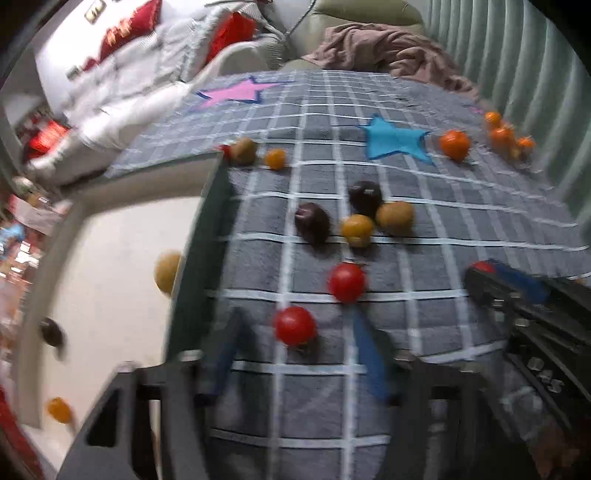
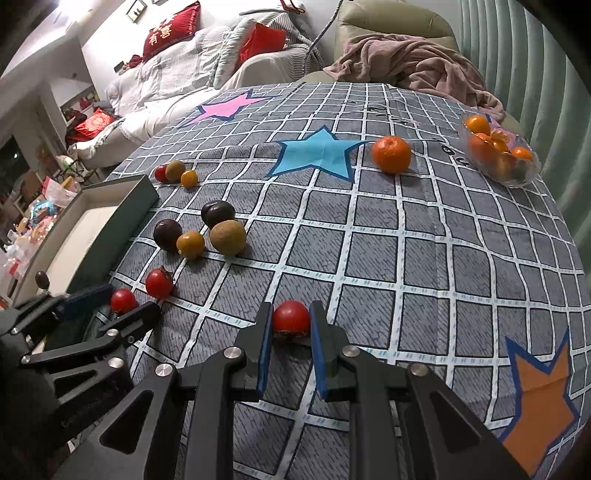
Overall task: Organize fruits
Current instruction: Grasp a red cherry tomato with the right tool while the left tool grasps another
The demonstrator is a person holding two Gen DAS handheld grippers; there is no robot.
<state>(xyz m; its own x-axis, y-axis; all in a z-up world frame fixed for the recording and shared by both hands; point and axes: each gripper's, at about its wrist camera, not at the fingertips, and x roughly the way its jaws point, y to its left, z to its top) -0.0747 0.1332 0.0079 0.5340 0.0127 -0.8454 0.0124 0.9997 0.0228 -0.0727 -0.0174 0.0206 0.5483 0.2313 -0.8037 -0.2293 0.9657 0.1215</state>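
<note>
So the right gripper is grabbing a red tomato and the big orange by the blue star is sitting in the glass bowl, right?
Not quite. The right gripper does have the red tomato between its fingers, but the big orange sits on the checked cloth beside the blue star, outside the glass bowl. The right wrist view shows it.

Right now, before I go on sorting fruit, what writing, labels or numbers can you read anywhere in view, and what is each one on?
"有喜", white characters on the red cushion on the sofa.
Dark lettering printed on the checked tablecloth, between the loose orange and the glass bowl: too small and warped to read.
Framed pictures on the wall: too small to read.
No label shows on any fruit or on the box.
</note>
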